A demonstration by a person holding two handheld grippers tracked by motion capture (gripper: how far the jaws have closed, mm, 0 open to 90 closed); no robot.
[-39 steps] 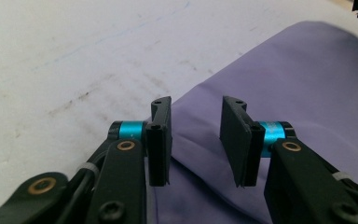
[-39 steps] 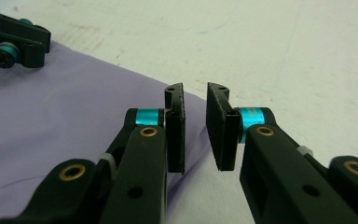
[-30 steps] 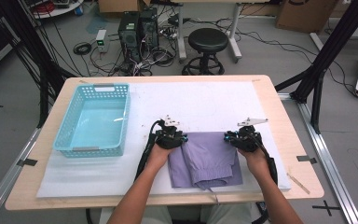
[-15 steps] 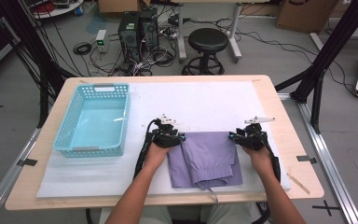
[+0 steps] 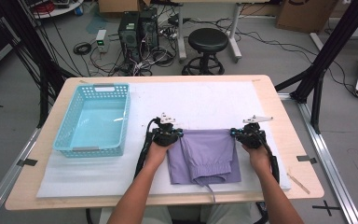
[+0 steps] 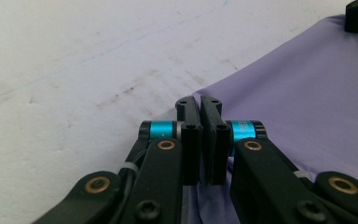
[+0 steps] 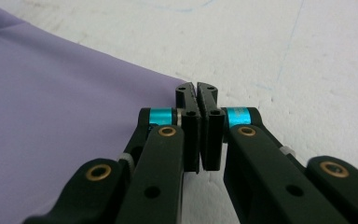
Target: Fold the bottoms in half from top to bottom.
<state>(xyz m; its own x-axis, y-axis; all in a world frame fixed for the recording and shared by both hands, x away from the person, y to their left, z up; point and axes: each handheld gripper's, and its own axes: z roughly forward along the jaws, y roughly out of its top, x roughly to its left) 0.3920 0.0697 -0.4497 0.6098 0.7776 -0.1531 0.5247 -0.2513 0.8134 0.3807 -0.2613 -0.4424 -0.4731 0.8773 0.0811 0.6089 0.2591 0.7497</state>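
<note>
Purple shorts [image 5: 205, 154] lie flat on the white foam mat [image 5: 205, 100], waistband and drawstring toward the near edge. My left gripper [image 5: 180, 135] sits at their far left corner, and its jaws have just been closing. In the left gripper view the gripper [image 6: 199, 105] is shut with the purple cloth [image 6: 298, 84] running in under the jaws. My right gripper [image 5: 235, 133] is at the far right corner and has also just been closing. In the right gripper view it [image 7: 197, 91] is shut where the corner of the cloth [image 7: 51, 93] meets the tips.
A light blue plastic basket [image 5: 121, 121] stands on the left of the mat, an arm's width from the left hand. The wooden table's edge [image 5: 279, 107] runs just right of the right gripper. A stool and cables are on the floor beyond.
The right gripper has edged slightly to the right. The left hand has stayed put. The shorts' far edge now runs straight between the two grippers.
</note>
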